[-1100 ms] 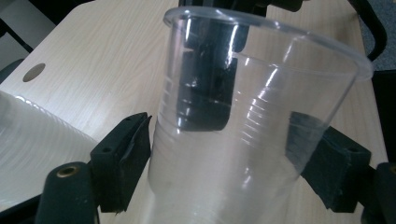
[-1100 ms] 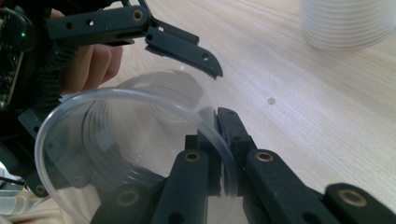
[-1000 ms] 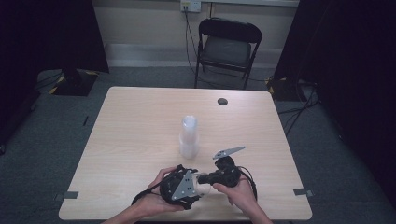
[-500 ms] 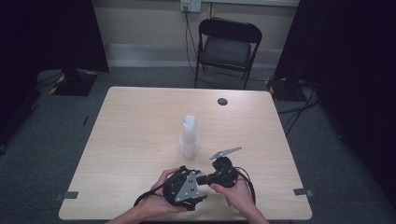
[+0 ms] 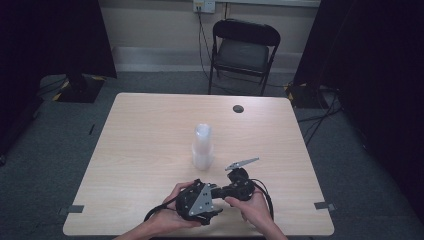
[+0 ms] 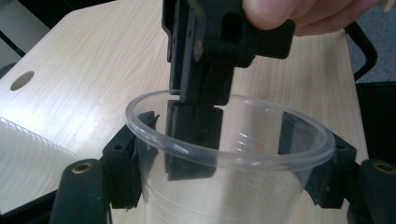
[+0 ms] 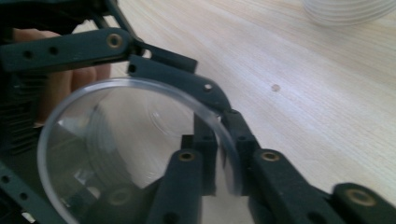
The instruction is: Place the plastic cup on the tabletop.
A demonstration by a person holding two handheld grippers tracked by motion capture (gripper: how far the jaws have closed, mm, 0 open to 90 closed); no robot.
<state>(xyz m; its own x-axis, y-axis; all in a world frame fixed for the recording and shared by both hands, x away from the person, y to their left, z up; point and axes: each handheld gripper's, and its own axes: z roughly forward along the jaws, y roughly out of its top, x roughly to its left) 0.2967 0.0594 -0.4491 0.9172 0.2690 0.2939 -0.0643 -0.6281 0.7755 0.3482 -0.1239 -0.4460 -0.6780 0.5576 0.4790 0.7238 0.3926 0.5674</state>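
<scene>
A single clear plastic cup (image 6: 224, 186) lies on its side between my left gripper's (image 6: 226, 158) two jaws, whose pads press on its opposite sides; these jaws have just been closing on it. My right gripper (image 6: 196, 102) comes from the other side. One of its jaws is inside the cup's rim (image 7: 219, 126) and one outside. The right gripper (image 7: 222, 133) has just been opening and stands slightly apart from the rim. Both the left gripper (image 5: 200, 205) and the right gripper (image 5: 235, 189) are held together near the table's front edge. A stack of clear cups (image 5: 202, 145) stands mid-table.
The light wooden table (image 5: 150, 140) has a small dark hole (image 5: 238, 108) near its far edge. A black folding chair (image 5: 245, 50) stands behind it. Cables trail from the grippers over the front edge. The cup stack (image 6: 28, 158) is close to the left gripper.
Both hands stay at the front of the table. The right gripper's grey plate has dipped slightly and the two grippers have drawn a little closer together.
</scene>
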